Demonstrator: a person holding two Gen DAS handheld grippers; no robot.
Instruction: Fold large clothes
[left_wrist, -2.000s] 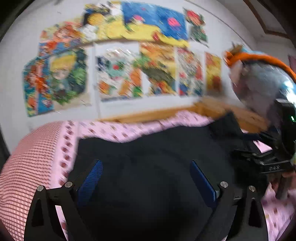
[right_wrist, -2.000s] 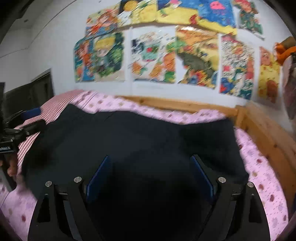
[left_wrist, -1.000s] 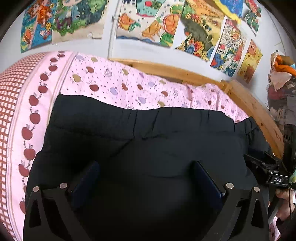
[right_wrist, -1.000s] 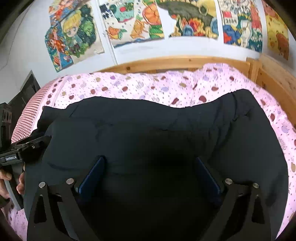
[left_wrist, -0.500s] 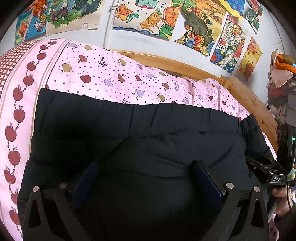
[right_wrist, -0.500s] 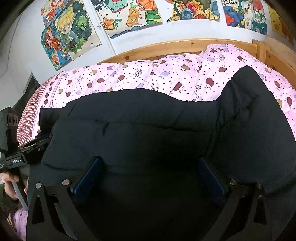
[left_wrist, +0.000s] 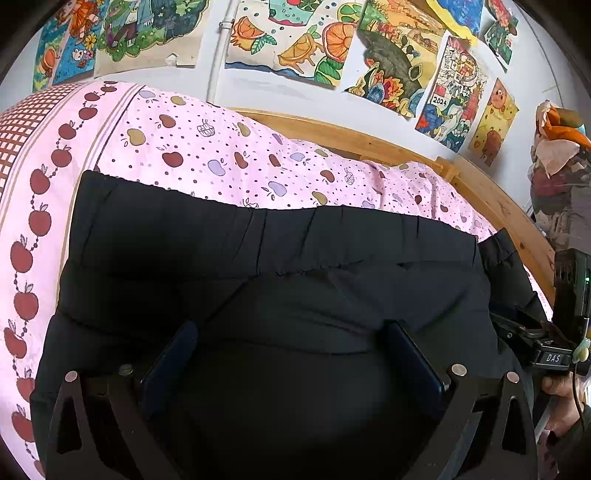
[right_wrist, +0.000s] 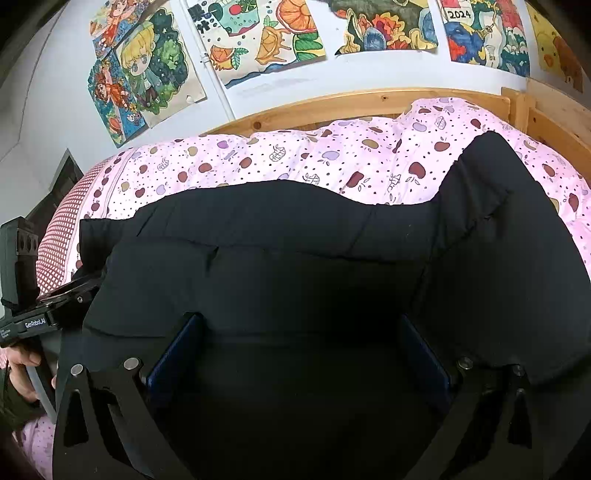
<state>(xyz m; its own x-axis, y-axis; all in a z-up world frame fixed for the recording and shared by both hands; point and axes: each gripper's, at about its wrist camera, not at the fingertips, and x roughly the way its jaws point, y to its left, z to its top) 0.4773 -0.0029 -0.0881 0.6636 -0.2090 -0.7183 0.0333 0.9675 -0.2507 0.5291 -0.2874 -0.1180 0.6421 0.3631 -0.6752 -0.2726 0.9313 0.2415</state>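
Large black padded garment (left_wrist: 280, 280) lies spread on pink apple-print bedding (left_wrist: 221, 158). Left gripper (left_wrist: 291, 354) and right gripper (right_wrist: 301, 347): blue pads apart, nothing clamped, low over the fabric. Risk: bulky padding may spring open, or a pad may snag the top layer. Versus 2 s ago, both cameras now sit lower and closer.
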